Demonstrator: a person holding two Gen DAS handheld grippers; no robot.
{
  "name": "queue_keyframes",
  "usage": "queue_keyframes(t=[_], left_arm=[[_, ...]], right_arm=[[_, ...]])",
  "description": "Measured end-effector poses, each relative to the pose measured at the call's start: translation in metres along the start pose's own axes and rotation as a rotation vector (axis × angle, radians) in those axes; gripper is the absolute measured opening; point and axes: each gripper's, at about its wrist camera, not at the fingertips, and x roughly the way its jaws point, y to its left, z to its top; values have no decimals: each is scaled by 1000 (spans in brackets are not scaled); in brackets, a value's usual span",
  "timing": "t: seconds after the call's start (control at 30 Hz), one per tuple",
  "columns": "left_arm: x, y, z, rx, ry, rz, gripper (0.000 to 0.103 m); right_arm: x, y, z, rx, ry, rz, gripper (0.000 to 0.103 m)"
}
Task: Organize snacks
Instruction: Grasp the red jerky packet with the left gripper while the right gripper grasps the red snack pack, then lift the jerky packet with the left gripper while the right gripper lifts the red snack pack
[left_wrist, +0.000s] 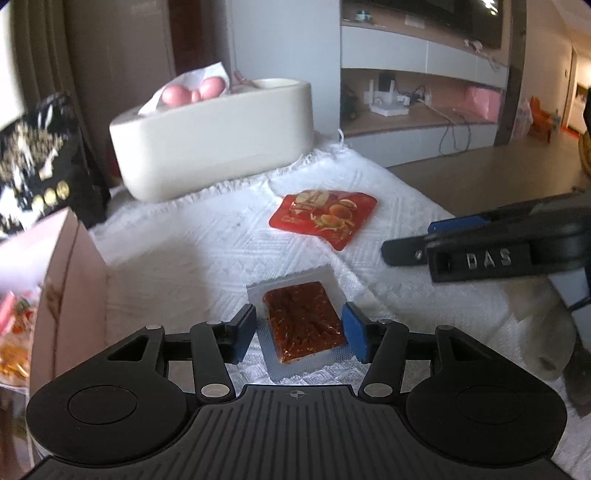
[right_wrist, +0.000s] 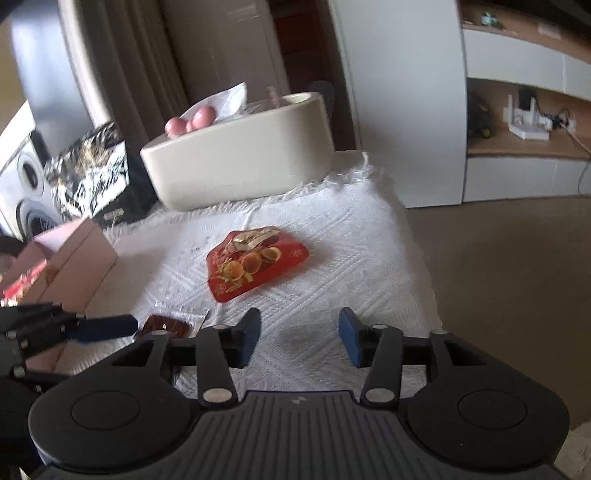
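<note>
1. left gripper (left_wrist: 299, 334): fingers spread, one either side of the clear packet of red-brown spicy strips (left_wrist: 303, 325); small gaps show on both sides, pads not pressing it; packet lies flat on the white textured cloth (left_wrist: 207, 251) over the table
2. right gripper (right_wrist: 300, 341): fingers spread, nothing between them, only bare cloth below; in the left wrist view it comes in from the right edge, well clear of the clear packet
3. red snack packet (right_wrist: 255, 264) with orange fruit print: flat on the cloth, mid-table, beyond both grippers; touching nothing; apart from the clear packet
4. pink box (left_wrist: 70, 280): left edge of the table, open top; colourful wrappers visible inside at the far left of the left wrist view; just beside the clear packet's side of the cloth
5. cream oval tissue holder (left_wrist: 214, 147): far end of the cloth; white tissue and a pink bow-shaped piece on top
6. black-and-gold patterned bag (left_wrist: 40, 166): behind the pink box, left of the holder
7. right wrist view: clear packet partly hidden behind the gripper body, left gripper's blue finger just beside it
</note>
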Motion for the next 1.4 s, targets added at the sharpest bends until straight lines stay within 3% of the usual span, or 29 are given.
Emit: queue_keyframes(t=[0.07,0.13,0.23,0.37,0.43,0.53,0.63,0.77,0.87,1.03,1.17,1.4], left_arm=[[2,4,2,-35,3,-17,61],[4,4,4,-61,12,-33,67],[5,-3,3,-21,12,-26,68],[1,2,-3,-6,-9,-59,65],[-6,5,-6,1,-15,-59,50],[-16,13,-12,-16,-10,-120,45],[-22,13,-18,-22,-16,-123,44],[-22,3,-20,23,-29,-90,45],[-22,3,-22,25,-40,-86,45],[-23,9,-24,-9,-51,-113,45],[-23,10,-25,-7,-57,-124,45],[-22,9,-17,6,-38,-149,49]], right_arm=[[2,3,1,-21,12,23,71],[3,4,2,-32,23,49,78],[4,3,3,-29,31,73,83],[3,1,3,-10,34,83,84],[3,-1,5,3,45,93,84],[4,2,7,-42,77,112,88],[6,12,11,-112,107,84,87],[3,19,21,-30,-4,31,87],[15,34,34,-101,-37,16,87],[56,54,51,-298,-5,-50,87],[71,47,52,-252,75,-16,83],[34,50,43,-249,77,-11,77]])
